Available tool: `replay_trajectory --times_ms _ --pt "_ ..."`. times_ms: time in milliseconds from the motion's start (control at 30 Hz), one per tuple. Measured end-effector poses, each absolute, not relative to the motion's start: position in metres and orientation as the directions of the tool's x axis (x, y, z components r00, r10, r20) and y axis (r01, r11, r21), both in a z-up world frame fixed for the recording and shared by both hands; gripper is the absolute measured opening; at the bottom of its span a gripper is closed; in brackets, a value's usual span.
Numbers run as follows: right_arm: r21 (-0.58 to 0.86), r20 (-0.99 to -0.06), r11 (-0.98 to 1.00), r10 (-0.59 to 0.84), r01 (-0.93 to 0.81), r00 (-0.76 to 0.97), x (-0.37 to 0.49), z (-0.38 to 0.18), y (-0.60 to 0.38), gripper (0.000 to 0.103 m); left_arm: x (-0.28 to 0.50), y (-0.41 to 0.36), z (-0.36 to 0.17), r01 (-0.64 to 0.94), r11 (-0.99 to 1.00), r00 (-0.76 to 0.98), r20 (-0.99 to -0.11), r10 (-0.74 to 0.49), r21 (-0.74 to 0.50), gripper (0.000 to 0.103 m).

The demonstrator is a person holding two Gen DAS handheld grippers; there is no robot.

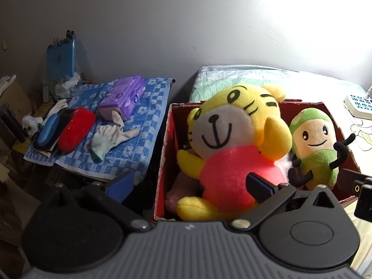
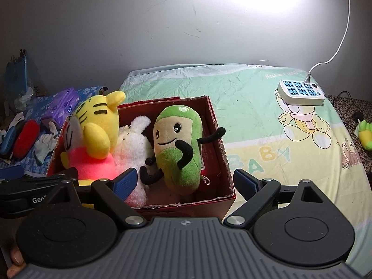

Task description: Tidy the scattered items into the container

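Jaws of both your left gripper (image 1: 189, 184) and right gripper (image 2: 184, 181) gape empty; tiger plush (image 1: 232, 139), white plush (image 2: 132, 144) and green bean plush (image 2: 179, 148) sit in the red box (image 2: 218, 144), yellow-green toy (image 2: 365, 134) left at the bed's right edge.

A home bedroom: a bed (image 2: 255, 121) with a cartoon "BABY" sheet, plush toys in a red box (image 2: 216, 125), a power strip (image 2: 301, 93) on it.

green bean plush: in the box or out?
In. The green bean plush stands inside the red box, leaning beside the white plush; one arm pokes over the rim.
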State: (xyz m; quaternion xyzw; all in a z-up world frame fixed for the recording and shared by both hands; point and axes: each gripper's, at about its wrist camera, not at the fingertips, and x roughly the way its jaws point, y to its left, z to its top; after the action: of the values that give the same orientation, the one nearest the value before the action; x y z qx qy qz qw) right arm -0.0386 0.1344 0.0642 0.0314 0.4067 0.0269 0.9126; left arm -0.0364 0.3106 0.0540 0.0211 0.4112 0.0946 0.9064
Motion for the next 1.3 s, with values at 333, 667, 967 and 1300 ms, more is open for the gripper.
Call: replay_trajectory --times_ms 333,667,967,1300 --pt "0.084 -0.755 0.996 0.089 -0.038 0.649 -0.029 0.059 0.136 0.091 -0.032 0.312 0.049 -0.160 0.985 0.651 -0.742 0.159 0.071 0.103" --pt "0.115 -0.762 0.993 0.113 -0.039 0.637 -0.033 0.056 0.136 0.091 -0.036 0.315 0.047 -0.193 0.980 0.650 -0.741 0.169 0.053 0.103" --pt "0.118 -0.753 0.992 0.123 -0.052 0.646 -0.034 0.058 0.136 0.091 -0.039 0.309 0.052 -0.174 0.979 0.632 -0.751 0.192 0.104 0.103" --pt "0.100 -0.754 0.993 0.116 -0.062 0.647 -0.030 0.060 0.139 0.091 -0.044 0.310 0.057 -0.174 0.981 0.622 -0.762 0.180 0.090 0.103"
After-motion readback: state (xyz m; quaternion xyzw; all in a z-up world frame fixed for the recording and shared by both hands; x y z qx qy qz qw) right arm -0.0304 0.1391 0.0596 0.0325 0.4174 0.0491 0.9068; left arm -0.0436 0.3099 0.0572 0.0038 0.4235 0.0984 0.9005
